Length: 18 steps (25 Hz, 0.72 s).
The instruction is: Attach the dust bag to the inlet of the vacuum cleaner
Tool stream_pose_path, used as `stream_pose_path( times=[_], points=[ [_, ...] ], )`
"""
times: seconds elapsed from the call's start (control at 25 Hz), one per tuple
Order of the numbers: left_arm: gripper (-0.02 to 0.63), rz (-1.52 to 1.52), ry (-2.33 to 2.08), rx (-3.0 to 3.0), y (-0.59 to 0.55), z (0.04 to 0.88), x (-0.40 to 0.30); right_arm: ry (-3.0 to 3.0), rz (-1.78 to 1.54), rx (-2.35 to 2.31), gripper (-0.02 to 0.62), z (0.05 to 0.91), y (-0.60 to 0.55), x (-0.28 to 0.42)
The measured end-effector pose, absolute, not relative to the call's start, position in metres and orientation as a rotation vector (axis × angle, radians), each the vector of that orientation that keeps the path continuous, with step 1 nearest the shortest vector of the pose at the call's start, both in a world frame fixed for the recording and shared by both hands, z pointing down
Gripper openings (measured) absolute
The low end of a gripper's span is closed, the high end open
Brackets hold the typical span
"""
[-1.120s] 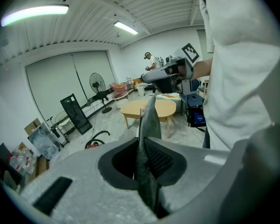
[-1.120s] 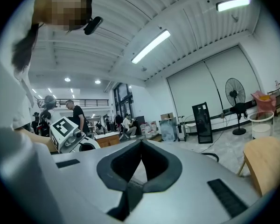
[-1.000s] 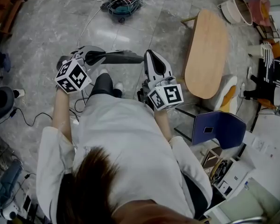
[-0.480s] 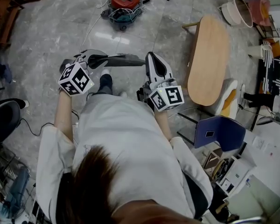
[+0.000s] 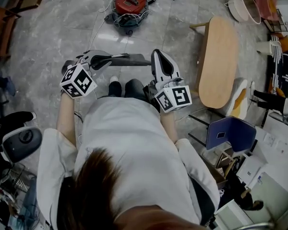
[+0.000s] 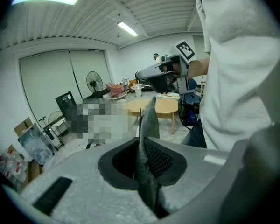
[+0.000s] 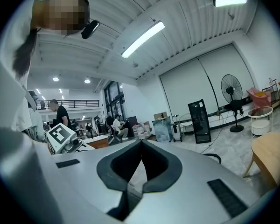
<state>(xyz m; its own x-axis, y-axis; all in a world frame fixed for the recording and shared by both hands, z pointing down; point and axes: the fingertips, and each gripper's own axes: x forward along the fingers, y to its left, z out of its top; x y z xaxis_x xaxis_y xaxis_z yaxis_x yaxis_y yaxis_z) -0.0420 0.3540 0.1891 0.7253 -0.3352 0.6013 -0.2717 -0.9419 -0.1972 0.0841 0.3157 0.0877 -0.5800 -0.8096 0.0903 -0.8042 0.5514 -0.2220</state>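
Observation:
A red vacuum cleaner (image 5: 130, 3) with a hose and cables around it stands on the stone floor ahead of me. My left gripper (image 5: 105, 60) is shut on a flat grey dust bag (image 5: 132, 59), which sticks out to the right from its jaws. In the left gripper view the dust bag (image 6: 148, 118) stands on edge, pinched in the left gripper (image 6: 141, 138). My right gripper (image 5: 158, 54) is held level just right of the bag's free end, apart from it. In its own view the right gripper (image 7: 141, 142) is shut with nothing between the pads.
An oval wooden table (image 5: 218, 56) stands to the right, and nearer stands a blue chair (image 5: 230, 133). A black office chair (image 5: 19, 140) is at the left. A pale basin (image 5: 245, 6) sits at the far right. A standing fan (image 6: 94, 83) is by the wall.
The person has walked forward. The vacuum cleaner has come lower in the head view. Both grippers travelled along, the left still holding the dust bag.

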Motion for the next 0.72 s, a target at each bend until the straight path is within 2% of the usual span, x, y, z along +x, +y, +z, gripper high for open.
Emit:
stream_pose_path(
  times=[0.44,0.72],
  points=[
    [0.038,-1.042,0.525,-2.853,0.31,0.202,-0.062,2.782,-0.407,-1.382,0.002,0.1,0.262,0.061],
    [0.038,-1.087,0.573,-2.832,0.245,0.212,-0.066,2.834,-0.416,-1.332,0.001,0.114,0.19,0.058]
  ],
)
